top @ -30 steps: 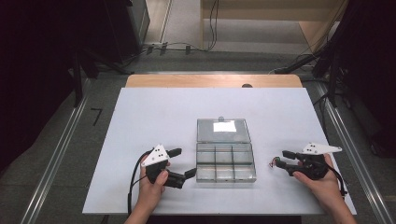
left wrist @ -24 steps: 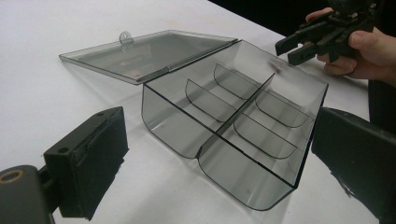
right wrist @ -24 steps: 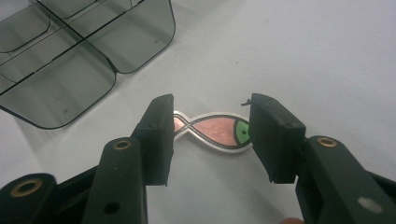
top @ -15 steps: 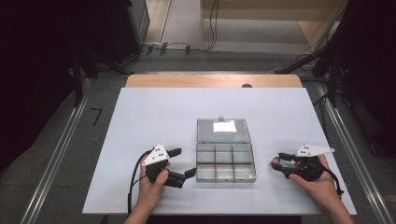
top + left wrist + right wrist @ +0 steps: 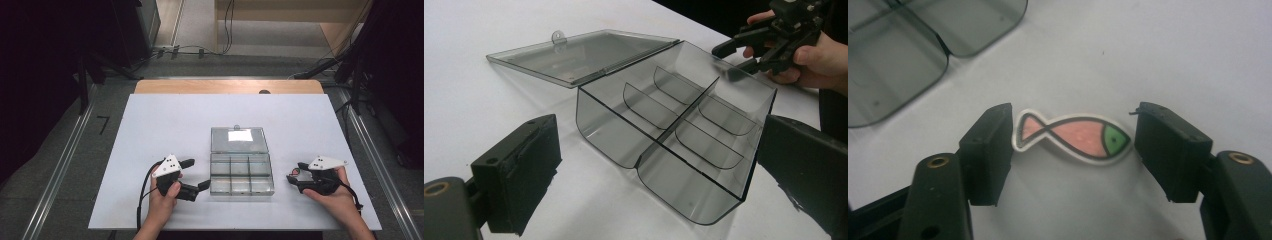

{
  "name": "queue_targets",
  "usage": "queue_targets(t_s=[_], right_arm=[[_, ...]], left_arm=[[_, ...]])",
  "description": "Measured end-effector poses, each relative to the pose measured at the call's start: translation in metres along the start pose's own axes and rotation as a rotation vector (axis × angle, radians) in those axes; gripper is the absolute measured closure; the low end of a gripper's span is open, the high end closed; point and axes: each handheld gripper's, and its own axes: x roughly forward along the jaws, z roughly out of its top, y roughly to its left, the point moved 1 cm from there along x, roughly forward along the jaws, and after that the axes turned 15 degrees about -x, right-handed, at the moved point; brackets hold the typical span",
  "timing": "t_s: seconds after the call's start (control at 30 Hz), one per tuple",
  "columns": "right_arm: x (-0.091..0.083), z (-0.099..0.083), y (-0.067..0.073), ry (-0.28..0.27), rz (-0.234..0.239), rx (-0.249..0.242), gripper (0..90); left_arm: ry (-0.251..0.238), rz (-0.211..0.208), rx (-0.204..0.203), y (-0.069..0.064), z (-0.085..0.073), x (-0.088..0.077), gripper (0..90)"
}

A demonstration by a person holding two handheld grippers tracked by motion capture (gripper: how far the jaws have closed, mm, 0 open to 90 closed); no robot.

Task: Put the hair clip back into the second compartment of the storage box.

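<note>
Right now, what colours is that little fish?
The fish is pink with a green head and white rim, clearest in the right gripper view.

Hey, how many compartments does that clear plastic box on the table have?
6. The open box holds two rows of three compartments, split by one long divider and short cross walls: one row beside the hinged lid, the other along the person's side. All look empty.

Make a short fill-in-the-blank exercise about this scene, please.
1. The hinged lid of the clear smoky plastic compartment box is ____.
2. The flat pink fish-shaped piece with a green head lies on the white table between the jaws of the ____ gripper.
3. The box's compartments are ____.

Missing words: open; right; empty
</note>
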Motion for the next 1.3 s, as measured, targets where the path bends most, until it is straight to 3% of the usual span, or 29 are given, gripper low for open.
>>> queue_targets(t_s=[0.2,0.3,0.5,0.73,0.87,1.03,1.23,1.3], right_arm=[[-0.002,-0.001,-0.002,-0.024,0.017,0.021,34.8],[-0.004,-0.002,-0.003,-0.047,0.021,0.038,44.0],[-0.005,-0.002,-0.004,-0.07,0.019,0.047,50.2],[-0.01,-0.007,-0.01,-0.06,0.011,0.086,50.4],[-0.014,-0.008,-0.013,-0.092,0.023,0.105,47.1],[-0.013,-0.002,-0.013,-0.094,-0.01,0.175,41.6],[-0.01,-0.005,-0.019,-0.099,-0.042,0.312,48.2],[-0.008,-0.006,-0.019,-0.089,-0.048,0.33,49.8]], left_arm=[[-0.001,0.0,0.0,0.001,0.001,-0.001,3.5],[0.001,-0.001,0.0,0.001,0.0,-0.001,3.5],[-0.001,0.001,0.003,0.001,0.001,-0.001,3.6],[-0.003,-0.002,0.002,0.001,0.001,-0.002,3.6],[-0.002,0.0,0.002,0.001,0.001,-0.002,3.6],[-0.001,-0.001,0.002,0.001,0.001,-0.001,3.6],[-0.002,-0.001,0.005,0.001,0.001,-0.002,3.6],[-0.002,-0.001,0.003,0.001,0.001,-0.002,3.6]])
